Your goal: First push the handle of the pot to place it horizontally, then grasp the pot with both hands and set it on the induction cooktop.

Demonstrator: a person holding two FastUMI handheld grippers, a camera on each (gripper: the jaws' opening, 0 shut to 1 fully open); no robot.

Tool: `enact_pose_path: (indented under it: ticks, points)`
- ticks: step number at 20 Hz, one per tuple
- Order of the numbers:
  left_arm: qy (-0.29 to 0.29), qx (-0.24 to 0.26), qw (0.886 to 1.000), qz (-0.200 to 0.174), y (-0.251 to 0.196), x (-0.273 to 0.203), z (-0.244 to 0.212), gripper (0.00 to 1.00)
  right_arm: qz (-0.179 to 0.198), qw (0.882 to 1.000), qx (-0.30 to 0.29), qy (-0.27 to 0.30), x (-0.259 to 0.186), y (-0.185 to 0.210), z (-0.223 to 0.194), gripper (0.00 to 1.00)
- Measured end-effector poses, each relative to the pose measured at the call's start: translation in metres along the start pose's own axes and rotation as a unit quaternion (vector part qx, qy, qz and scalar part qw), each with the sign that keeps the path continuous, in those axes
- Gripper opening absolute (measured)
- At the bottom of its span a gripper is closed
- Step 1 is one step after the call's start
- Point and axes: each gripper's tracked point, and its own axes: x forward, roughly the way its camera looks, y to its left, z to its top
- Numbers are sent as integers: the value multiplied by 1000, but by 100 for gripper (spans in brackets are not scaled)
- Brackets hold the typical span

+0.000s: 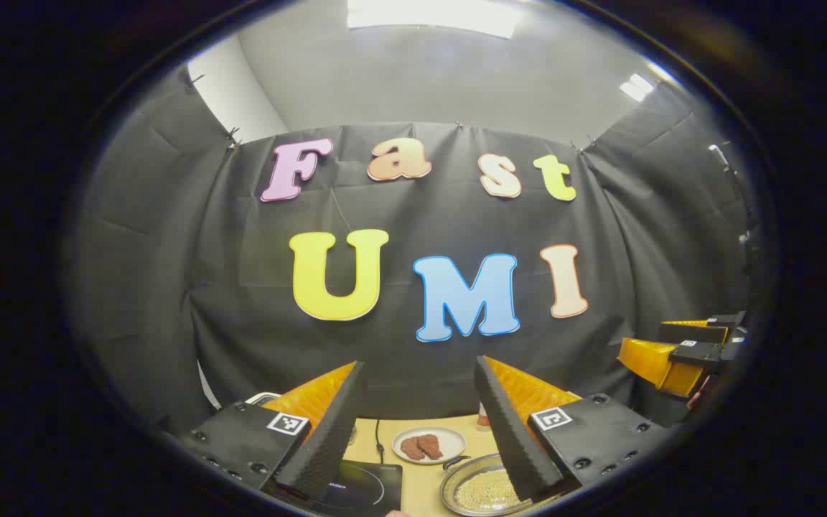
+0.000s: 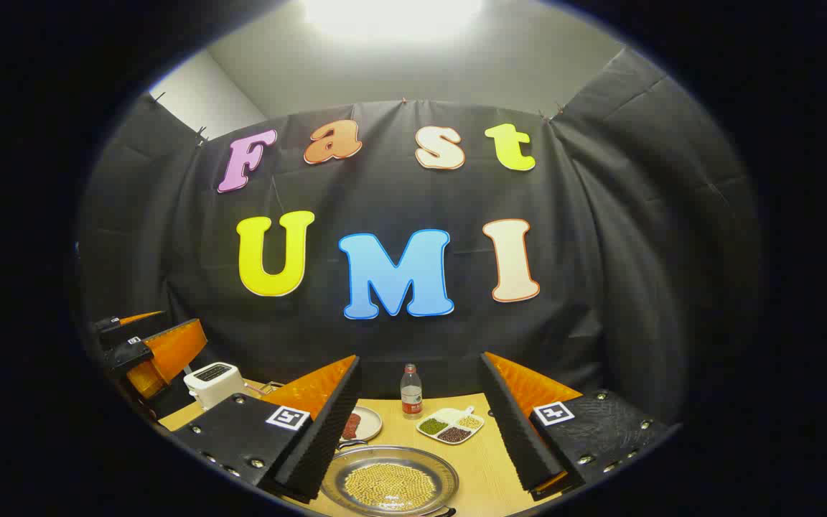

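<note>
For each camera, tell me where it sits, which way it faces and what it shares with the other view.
Left gripper view: rides the left tongs, held high, facing the booth wall over the table; its own open fingers frame the induction cooktop; the right tongs show at its right.
Right gripper view: rides the right tongs, facing the same wall; open fingers frame the pot; left tongs at its left.
Shared: pot, meat plate, table.
</note>
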Motion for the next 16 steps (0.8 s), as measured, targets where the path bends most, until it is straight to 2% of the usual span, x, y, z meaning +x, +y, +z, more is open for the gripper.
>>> enact_pose_path:
  ticks: [2,8,10,11,12,16]
  points:
    - [6,-1,1000,-3,5,1,-5,100,-1,1000,-4,4,1,4,-3,98]
    - [11,-1,1000,-6,16,4,-11,100,-7,1000,-7,13,2,8,-10,98]
    - [8,2,1000,-5,21,4,-9,96,-6,1000,-3,11,3,13,-9,98]
    - [7,2,1000,-6,22,5,-8,91,-7,1000,-3,10,4,14,-7,98]
    - [8,1,1000,-8,23,6,-9,100,-8,1000,-6,7,4,14,-6,98]
    - [11,2,1000,-8,27,3,-10,100,-11,1000,-7,8,2,13,-8,98]
